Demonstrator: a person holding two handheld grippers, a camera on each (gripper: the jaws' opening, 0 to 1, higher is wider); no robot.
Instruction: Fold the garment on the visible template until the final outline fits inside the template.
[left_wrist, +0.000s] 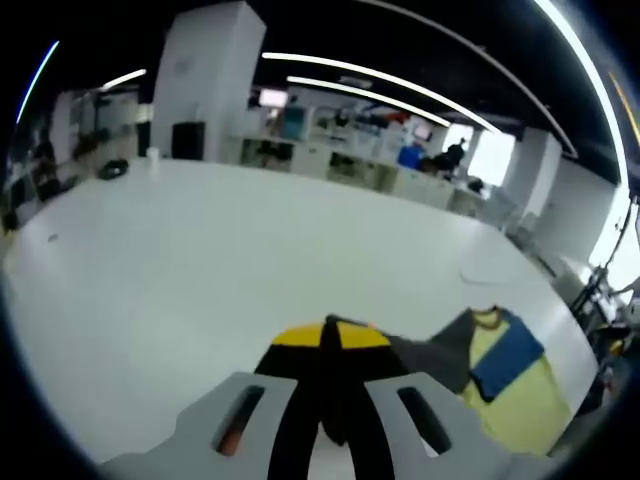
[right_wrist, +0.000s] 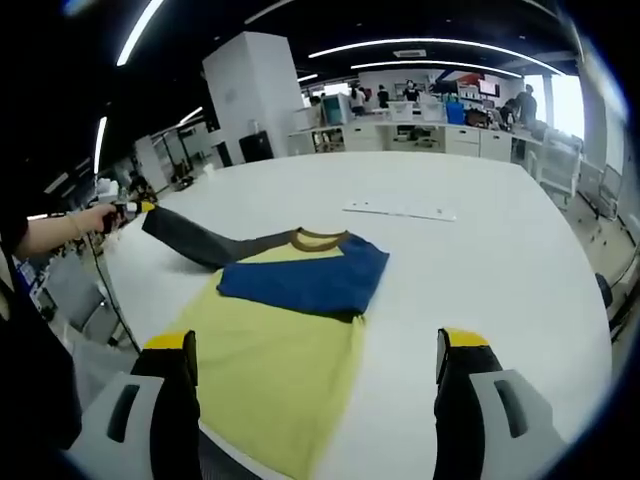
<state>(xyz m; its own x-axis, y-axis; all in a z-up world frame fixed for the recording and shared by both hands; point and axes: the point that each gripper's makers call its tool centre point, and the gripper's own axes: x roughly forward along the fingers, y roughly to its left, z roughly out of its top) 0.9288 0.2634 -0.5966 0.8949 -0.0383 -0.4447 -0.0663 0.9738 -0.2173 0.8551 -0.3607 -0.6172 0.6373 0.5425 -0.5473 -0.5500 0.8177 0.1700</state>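
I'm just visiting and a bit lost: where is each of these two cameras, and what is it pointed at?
Left gripper view: rides the left gripper, jaws shut on the grey sleeve, facing across the white table.
Right gripper view: rides the open right gripper, above the shirt; the person's hand shows.
Shared: shirt, table, office.

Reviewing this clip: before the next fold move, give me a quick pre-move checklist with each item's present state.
1. Left gripper shut on the dark grey sleeve: ok, its jaws are closed with the sleeve running off from them.
2. Right gripper open: ok, jaws stand wide apart above the yellow shirt body, holding nothing.
3. Yellow, blue and grey long-sleeved garment fully on the white table: cannot tell, its near hem is cut off by the view's bottom edge.
4. Blue part folded flat over the chest: ok.
5. Template outline visible: cannot tell, no outline can be made out.
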